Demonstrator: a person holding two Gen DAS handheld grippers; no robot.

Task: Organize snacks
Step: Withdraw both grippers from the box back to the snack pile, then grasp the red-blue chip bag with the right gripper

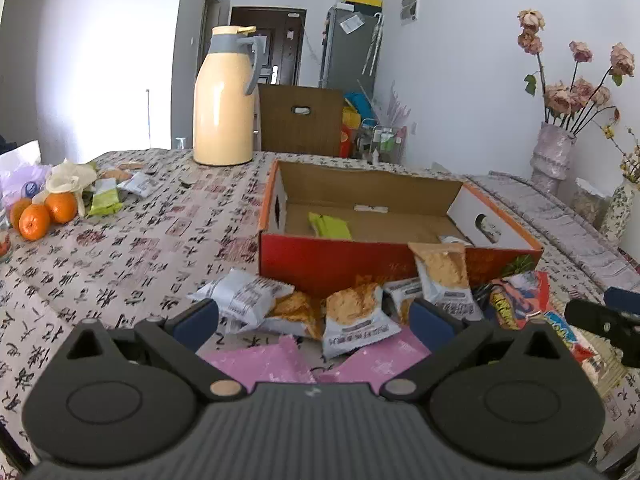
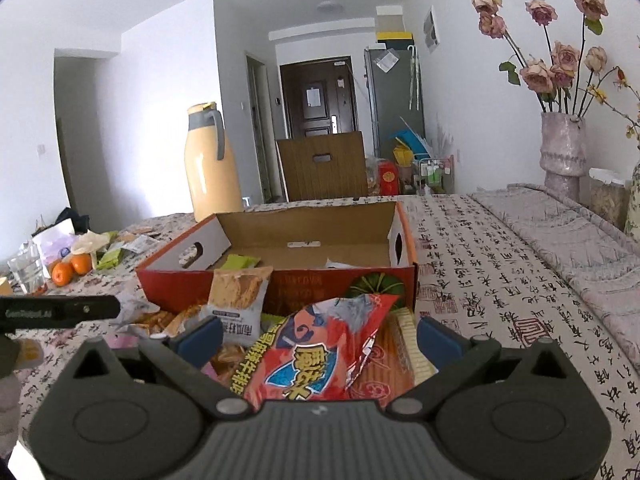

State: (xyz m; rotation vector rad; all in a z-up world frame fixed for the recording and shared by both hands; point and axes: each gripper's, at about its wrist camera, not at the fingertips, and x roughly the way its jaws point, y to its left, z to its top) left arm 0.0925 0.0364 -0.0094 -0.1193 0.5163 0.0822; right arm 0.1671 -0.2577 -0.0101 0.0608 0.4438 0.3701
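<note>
Right wrist view: right gripper (image 2: 320,330), fingers spread around the glossy red crinkly snack bag (image 2: 316,356); left gripper (image 1: 314,316) spread too; bag could slip short of the near red cardboard box (image 2: 340,276)

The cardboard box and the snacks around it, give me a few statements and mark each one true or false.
1. The cardboard box is open on top. True.
2. A green packet lies inside the box. True.
3. The oranges are in the box. False: they sit on the table, far left of it.
4. The left hand-held gripper is shut on a snack. False: it is open, holding nothing.
5. The red snack bag lies between the right hand-held gripper fingers. True.
</note>
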